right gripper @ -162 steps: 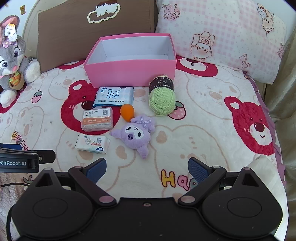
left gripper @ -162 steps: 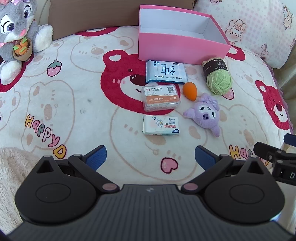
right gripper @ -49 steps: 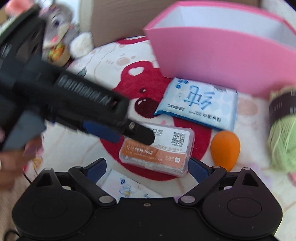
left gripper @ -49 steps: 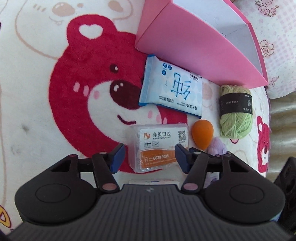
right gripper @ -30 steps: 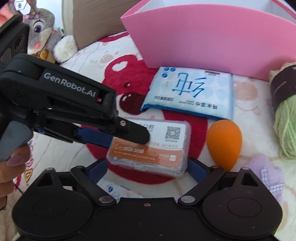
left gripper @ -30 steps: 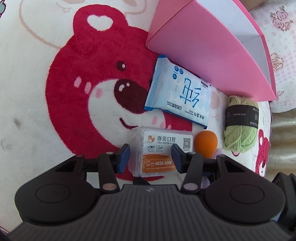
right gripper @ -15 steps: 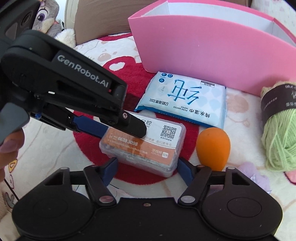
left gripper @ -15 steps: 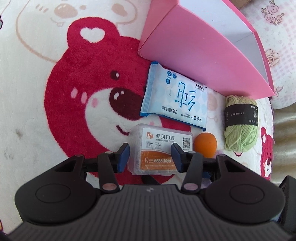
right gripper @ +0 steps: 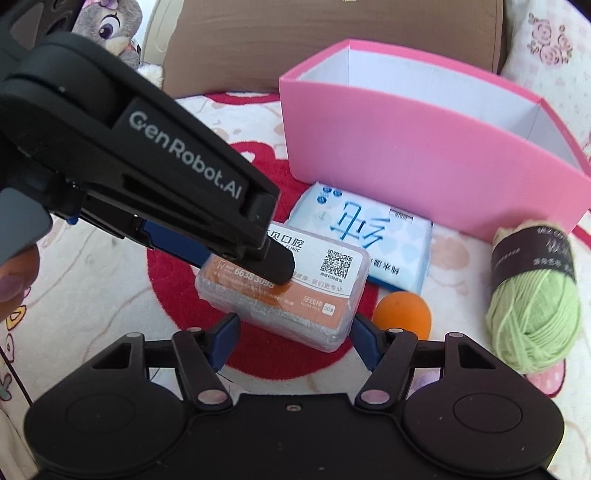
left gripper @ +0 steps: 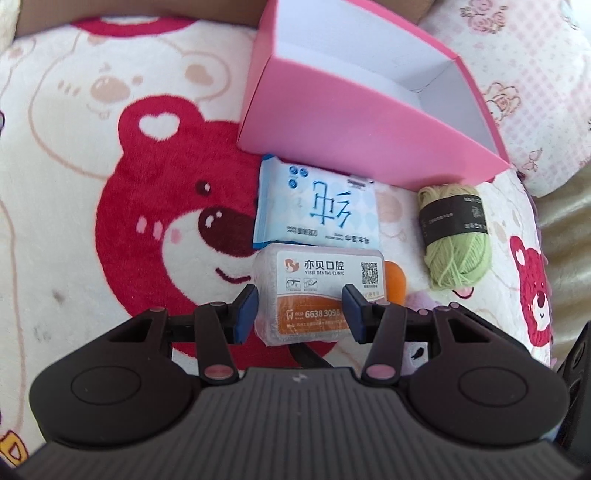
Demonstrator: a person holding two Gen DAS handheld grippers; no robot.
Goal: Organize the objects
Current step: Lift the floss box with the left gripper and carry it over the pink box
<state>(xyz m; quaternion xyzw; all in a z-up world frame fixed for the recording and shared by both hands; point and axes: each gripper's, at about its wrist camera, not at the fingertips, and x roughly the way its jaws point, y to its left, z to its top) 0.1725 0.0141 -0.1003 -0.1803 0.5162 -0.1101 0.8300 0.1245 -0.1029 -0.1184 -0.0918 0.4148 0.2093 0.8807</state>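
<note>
Nearest on the bed, the left gripper (left gripper: 299, 308) is clamped on a clear floss-pick box (left gripper: 319, 291) with a white and orange label, its blue pads pressing the box's two short ends, and the box looks raised a little off the blanket (left gripper: 74, 184). From the other side the right gripper (right gripper: 293, 341) sits just behind the same box (right gripper: 295, 291), its blue fingers set wide on either side of the near edge and not clearly touching it; whether they bear on the box I cannot tell. Beside the box, toward the right edge of the bed, lies an orange egg-shaped sponge (right gripper: 402, 314), partly hidden behind the box in the left wrist view. Just beyond the box a pale blue pack of wet wipes (left gripper: 317, 210) lies flat, its near edge touching or tucked under the box. To the right of the wipes, near the bed's right edge, a ball of light green yarn (left gripper: 454, 236) with a dark paper band rests on the blanket. Farther back stands an open pink box (left gripper: 332, 122) with white inner walls, its front wall just beside the wipes and the yarn. At the head of the bed a grey plush rabbit (right gripper: 110, 26) sits by the left corner, next to a brown cushion (right gripper: 332, 40).
</note>
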